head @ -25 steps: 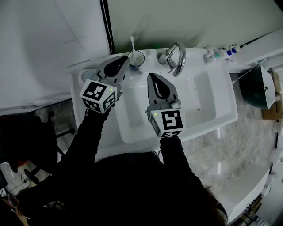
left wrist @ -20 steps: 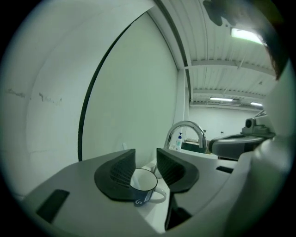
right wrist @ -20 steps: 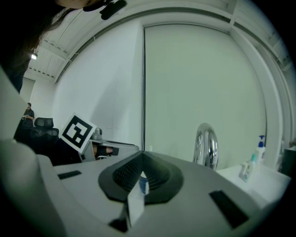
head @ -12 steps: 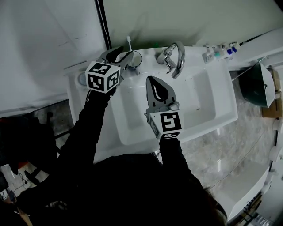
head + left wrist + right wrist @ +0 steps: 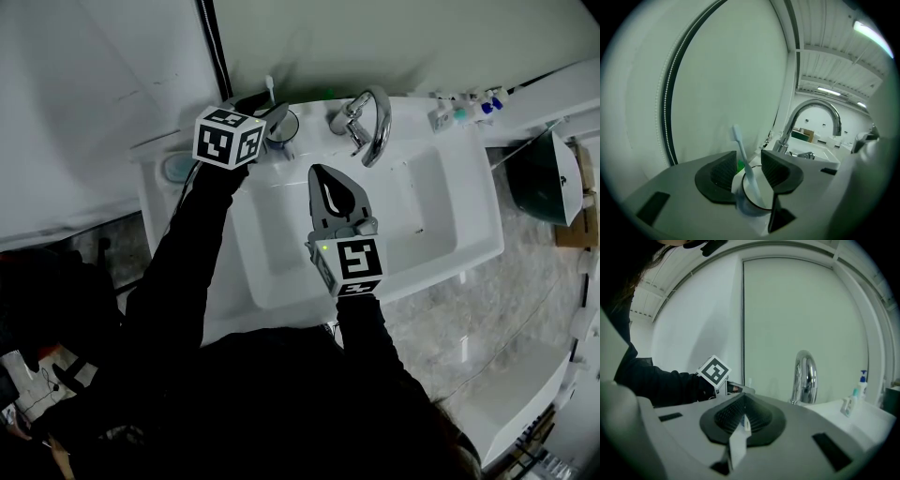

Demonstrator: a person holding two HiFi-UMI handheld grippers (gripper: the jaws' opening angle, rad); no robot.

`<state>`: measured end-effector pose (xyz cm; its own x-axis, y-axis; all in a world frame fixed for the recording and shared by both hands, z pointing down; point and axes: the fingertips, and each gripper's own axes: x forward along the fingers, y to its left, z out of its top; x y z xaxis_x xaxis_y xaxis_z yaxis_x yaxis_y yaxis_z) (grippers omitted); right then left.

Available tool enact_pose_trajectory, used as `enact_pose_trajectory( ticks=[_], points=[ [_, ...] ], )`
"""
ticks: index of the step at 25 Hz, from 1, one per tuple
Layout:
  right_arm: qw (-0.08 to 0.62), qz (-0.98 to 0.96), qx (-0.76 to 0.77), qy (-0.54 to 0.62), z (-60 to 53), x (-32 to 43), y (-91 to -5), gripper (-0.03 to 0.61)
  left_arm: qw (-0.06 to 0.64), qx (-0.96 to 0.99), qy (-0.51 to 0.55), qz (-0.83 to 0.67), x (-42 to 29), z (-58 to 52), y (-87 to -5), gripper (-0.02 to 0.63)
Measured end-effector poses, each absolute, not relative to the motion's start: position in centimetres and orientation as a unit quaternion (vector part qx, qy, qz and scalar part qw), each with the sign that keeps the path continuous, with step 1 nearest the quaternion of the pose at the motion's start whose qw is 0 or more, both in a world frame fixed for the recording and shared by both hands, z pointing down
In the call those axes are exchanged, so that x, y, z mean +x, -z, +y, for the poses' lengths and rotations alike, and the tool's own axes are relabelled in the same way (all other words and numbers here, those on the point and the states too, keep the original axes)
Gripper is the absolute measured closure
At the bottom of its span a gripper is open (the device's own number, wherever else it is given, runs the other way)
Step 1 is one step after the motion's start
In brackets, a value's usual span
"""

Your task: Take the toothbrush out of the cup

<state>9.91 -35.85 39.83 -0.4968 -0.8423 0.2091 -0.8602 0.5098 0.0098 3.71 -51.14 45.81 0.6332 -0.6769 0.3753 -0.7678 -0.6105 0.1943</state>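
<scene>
**Left fingers wide open around the toothbrush, no grip**

So the left gripper (image 5: 750,165) has just been opening up, and its fingers (image 5: 723,174) now stand wide apart. The toothbrush (image 5: 743,154) sits right in the gap between them. Neither pad looks to be pressing on the handle; it passes closer to the left pad, with clear space on the other side. The brush is a pale one and leans over, head up and tilted toward the wall. Its lower end is down inside the cup (image 5: 742,204), so it's very much in there and not out. The cup is just below and past the fingertips, upright.

From the head view, the cup stands on the back left corner of the sink (image 5: 469,262), right by the wall. The chrome faucet (image 5: 815,103) is a bit further along the back edge.

The right gripper (image 5: 743,420) has its fingers closed together. It hangs over the basin, well apart from the cup, pointing toward the back wall and the faucet.

A few small bottles (image 5: 459,112) sit at the back right corner of the sink.
</scene>
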Motion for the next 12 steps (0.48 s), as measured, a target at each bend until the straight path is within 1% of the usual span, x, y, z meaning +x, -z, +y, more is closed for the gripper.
enact_pose_trajectory(
  ticks=[4, 7, 12],
  points=[
    [0.094, -0.861, 0.497, -0.048, -35.97, 10.38, -39.97, 0.574, 0.195, 0.888, -0.117, -0.399, 4.09, -51.2, -46.15, 0.459],
    [0.097, -0.859, 0.5, -0.053, -35.86, 10.53, -40.24, 0.574, 0.204, 0.886, -0.107, -0.402, 3.84, -51.09, -46.51, 0.56],
    [0.101, -0.858, 0.5, -0.057, -35.85, 10.42, -40.36, 0.574, 0.21, 0.887, -0.092, -0.4, 3.37, -51.03, -46.43, 0.568]
  ],
)
